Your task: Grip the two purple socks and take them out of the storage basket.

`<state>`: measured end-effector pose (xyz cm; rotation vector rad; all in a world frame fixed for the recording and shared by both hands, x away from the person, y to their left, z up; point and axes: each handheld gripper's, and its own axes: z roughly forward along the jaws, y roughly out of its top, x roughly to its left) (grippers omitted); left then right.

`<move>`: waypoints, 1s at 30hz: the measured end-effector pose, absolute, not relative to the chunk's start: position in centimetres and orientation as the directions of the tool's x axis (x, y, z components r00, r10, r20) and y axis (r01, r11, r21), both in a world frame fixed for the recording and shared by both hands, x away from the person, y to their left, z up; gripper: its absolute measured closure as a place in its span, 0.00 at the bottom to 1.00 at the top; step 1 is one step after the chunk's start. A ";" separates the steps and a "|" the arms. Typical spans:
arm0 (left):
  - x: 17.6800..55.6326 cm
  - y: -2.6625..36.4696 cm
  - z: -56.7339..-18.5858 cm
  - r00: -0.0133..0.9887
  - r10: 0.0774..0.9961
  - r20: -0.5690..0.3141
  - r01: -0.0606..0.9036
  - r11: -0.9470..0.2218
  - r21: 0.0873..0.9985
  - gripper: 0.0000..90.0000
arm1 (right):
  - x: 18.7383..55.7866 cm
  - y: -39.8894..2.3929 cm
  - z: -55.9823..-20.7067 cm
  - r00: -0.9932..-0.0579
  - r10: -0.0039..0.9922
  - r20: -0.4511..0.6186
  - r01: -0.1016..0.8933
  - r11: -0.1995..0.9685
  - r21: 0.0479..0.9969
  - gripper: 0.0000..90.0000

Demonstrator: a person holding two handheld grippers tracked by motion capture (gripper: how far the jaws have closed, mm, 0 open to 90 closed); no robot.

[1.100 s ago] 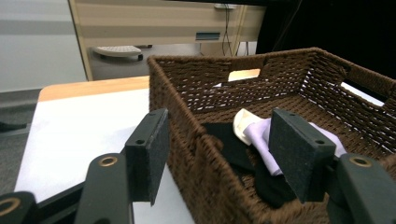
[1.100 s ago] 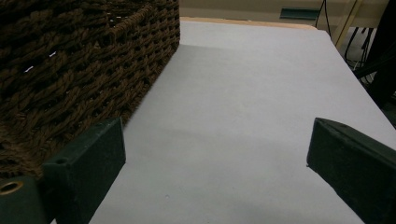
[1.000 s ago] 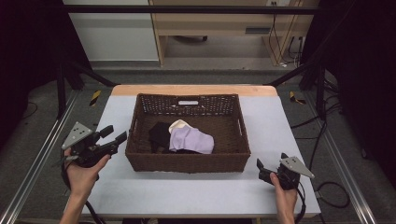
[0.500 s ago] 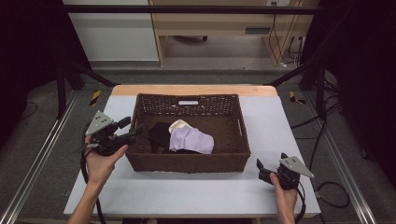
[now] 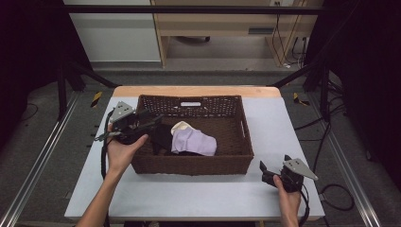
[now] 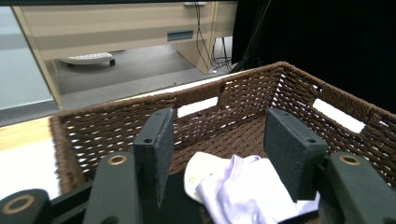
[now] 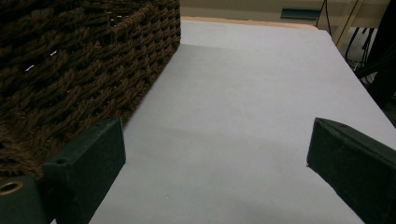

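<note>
A brown wicker basket (image 5: pixel 189 163) stands mid-table. Inside it lie a lilac cloth (image 5: pixel 195 141), a cream piece (image 5: pixel 180 126) and a black cloth (image 5: pixel 161 136). My left gripper (image 5: pixel 152 118) hangs over the basket's left rim, open, with nothing between its jaws. In the left gripper view the left gripper (image 6: pixel 219 154) frames the lilac cloth (image 6: pixel 243 191) and the cream piece (image 6: pixel 201 169), which lie below and beyond the pads. My right gripper (image 5: pixel 263 171) rests low by the basket's front right corner, open and empty. The right gripper view has the right gripper (image 7: pixel 215 154) beside the basket wall (image 7: pixel 70 60).
The basket sits on a pale grey table (image 5: pixel 283 123) with a wooden strip along its far edge. Bare tabletop (image 7: pixel 243 93) stretches to the basket's right. Metal rails and cables run on the floor on both sides. A wooden desk (image 5: pixel 227 23) stands beyond the table.
My left gripper has travelled from the table's left edge rightwards and away from the person, up over the basket's left rim. The right gripper has stayed put.
</note>
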<state>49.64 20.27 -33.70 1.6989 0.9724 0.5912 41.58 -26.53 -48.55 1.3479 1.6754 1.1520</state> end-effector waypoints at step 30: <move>55.2 13.4 -39.5 0.560 0.829 -0.003 0.390 -0.260 0.884 0.47 | 41.6 -26.5 -48.5 -0.228 0.974 0.013 0.363 0.072 0.929 0.05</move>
